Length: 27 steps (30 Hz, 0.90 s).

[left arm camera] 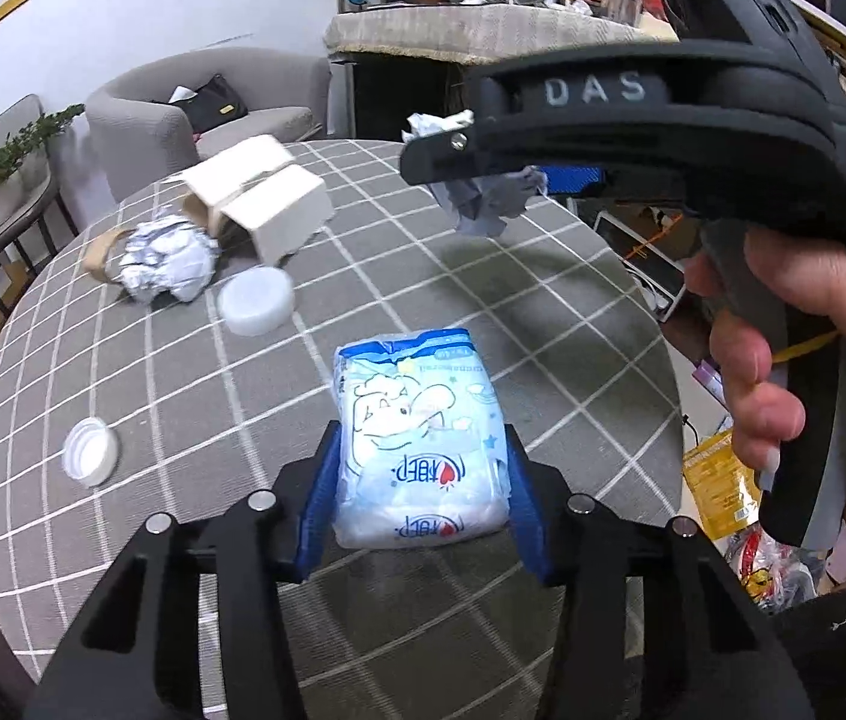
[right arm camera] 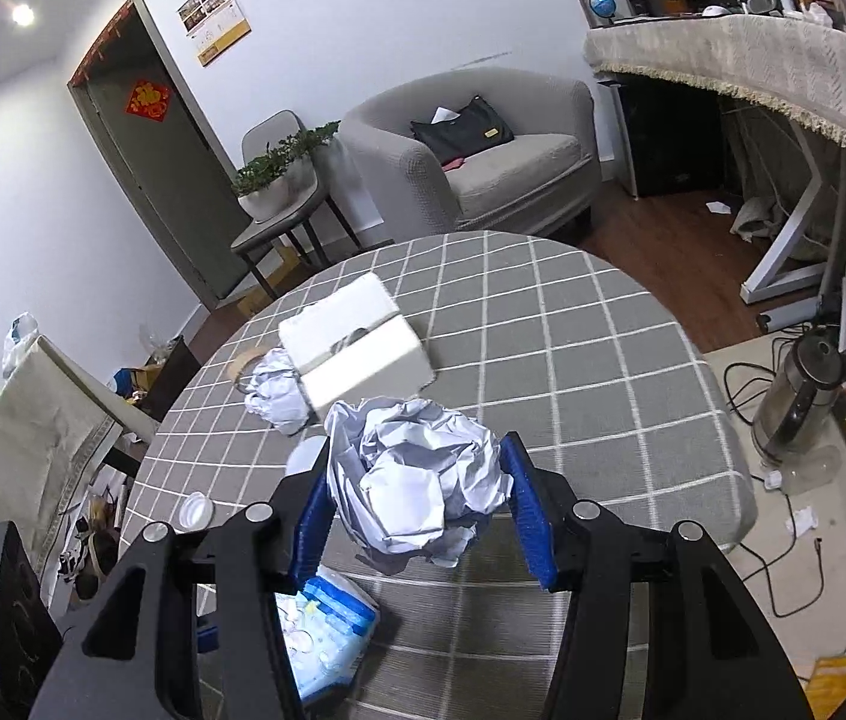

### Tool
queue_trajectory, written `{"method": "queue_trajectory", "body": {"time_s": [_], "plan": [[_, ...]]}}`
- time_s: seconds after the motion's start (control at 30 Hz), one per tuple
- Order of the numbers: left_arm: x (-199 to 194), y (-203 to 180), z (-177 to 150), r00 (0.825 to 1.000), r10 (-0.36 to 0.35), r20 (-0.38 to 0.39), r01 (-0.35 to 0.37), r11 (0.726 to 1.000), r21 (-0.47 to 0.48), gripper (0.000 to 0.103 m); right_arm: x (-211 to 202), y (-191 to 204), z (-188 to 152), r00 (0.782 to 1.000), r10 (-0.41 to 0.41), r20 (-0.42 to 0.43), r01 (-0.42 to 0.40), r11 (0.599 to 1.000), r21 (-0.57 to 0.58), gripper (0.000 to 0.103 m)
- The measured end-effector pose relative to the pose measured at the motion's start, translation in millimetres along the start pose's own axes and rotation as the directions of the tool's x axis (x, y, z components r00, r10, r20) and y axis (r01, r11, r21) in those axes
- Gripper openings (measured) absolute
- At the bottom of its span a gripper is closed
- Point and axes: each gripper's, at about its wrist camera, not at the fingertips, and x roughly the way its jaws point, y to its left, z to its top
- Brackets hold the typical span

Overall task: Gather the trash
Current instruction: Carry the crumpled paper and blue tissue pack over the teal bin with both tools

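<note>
Most of the trash is still out on my round checked table (left arm camera: pixel 483 312). Biggest is the white folded box (left arm camera: pixel 261 198) at the far side, untouched, then the crumpled foil ball (left arm camera: pixel 165 264) just beside it. My right gripper (right arm camera: pixel 417 498) is clamped on a crumpled paper wad (right arm camera: pixel 417 480), lifted clear of the cloth. My left gripper (left arm camera: pixel 423 480) has its blue pads pressed on a tissue pack (left arm camera: pixel 420 438) near the table's front edge. The white round lid (left arm camera: pixel 256 303) and small bottle cap (left arm camera: pixel 90 450) remain.
</note>
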Motion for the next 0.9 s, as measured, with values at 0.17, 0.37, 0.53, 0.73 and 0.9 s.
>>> {"method": "queue_trajectory", "body": {"time_s": [0.17, 0.37, 0.53, 0.73, 0.9], "plan": [[-23.4, 23.7, 1.5, 0.999, 0.016, 0.045, -0.014, 0.999, -0.043, 0.053, 6.4, 17.6, 1.5, 1.000, 0.019, -0.005, -0.019, 1.000, -0.005, 0.053], [-51.6, 59.6, -5.1, 0.995, 0.061, 0.080, -0.053, 0.994, -0.096, 0.053, 14.6, 46.0, 3.8, 0.999, 0.042, -0.007, -0.043, 0.999, -0.019, 0.053], [-76.8, 95.3, -15.8, 0.991, 0.096, 0.094, -0.082, 0.986, -0.144, 0.053, 24.6, 81.0, 3.1, 0.998, 0.062, -0.012, -0.063, 0.997, -0.052, 0.053], [-98.2, 141.5, -32.3, 0.983, 0.155, 0.094, -0.133, 0.969, -0.207, 0.053, 41.5, 123.7, 2.5, 0.995, 0.095, -0.025, -0.097, 0.991, -0.094, 0.053], [-118.8, 177.1, -52.0, 0.973, 0.211, 0.091, -0.182, 0.950, -0.254, 0.053, 51.7, 163.8, 0.6, 0.990, 0.140, -0.033, -0.143, 0.981, -0.128, 0.053]]}}
